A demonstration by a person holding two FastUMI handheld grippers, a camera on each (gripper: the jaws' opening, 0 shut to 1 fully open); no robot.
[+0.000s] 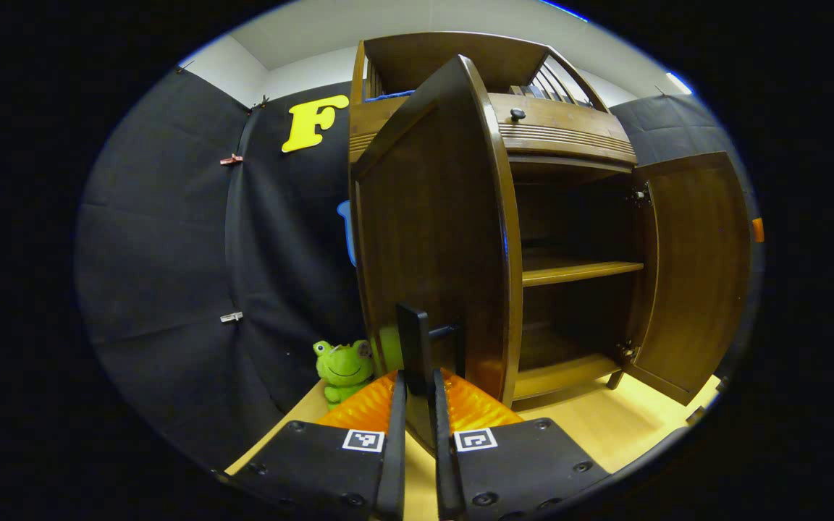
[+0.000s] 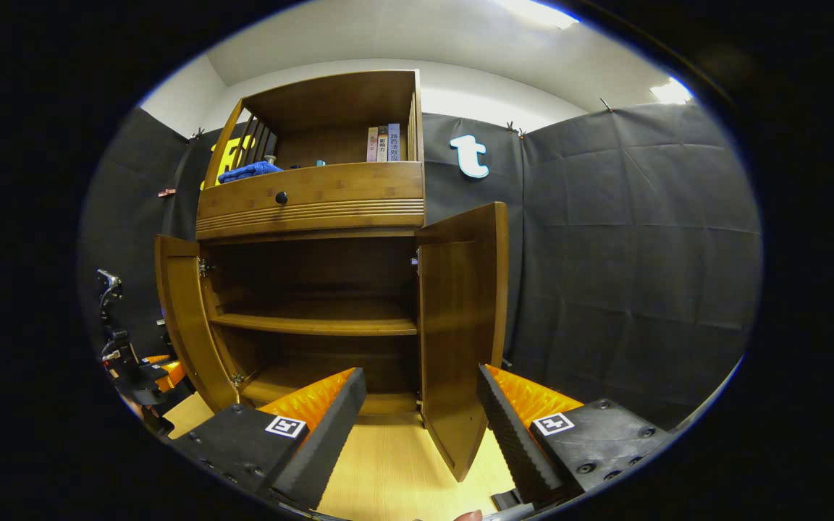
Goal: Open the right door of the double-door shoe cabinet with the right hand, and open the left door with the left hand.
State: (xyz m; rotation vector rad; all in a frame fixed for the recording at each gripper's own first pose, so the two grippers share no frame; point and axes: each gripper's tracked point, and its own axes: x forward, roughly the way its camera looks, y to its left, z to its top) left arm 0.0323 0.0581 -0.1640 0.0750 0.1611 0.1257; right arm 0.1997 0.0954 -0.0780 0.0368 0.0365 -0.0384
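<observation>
The brown wooden shoe cabinet [image 1: 562,130] has both doors swung open, baring the inner shelf [image 1: 576,271]. In the left gripper view the left door [image 1: 431,231] stands edge-on close in front of me. My left gripper [image 1: 417,376] is shut on that door's dark bar handle [image 1: 413,336] low on the door. The right door [image 1: 699,268] hangs wide open at the far side. In the right gripper view my right gripper [image 2: 420,376] is open, and the right door [image 2: 460,311] stands between its spread fingers without touching them. The left door [image 2: 185,318] and left gripper [image 2: 138,376] show at the far left.
A green frog toy [image 1: 344,369] sits on the light wooden floor [image 1: 605,427] left of the cabinet, against the black cloth wall. The cabinet's upper part has a drawer with a round knob [image 2: 281,197], with books [image 2: 384,143] and a blue cloth [image 2: 247,171] above.
</observation>
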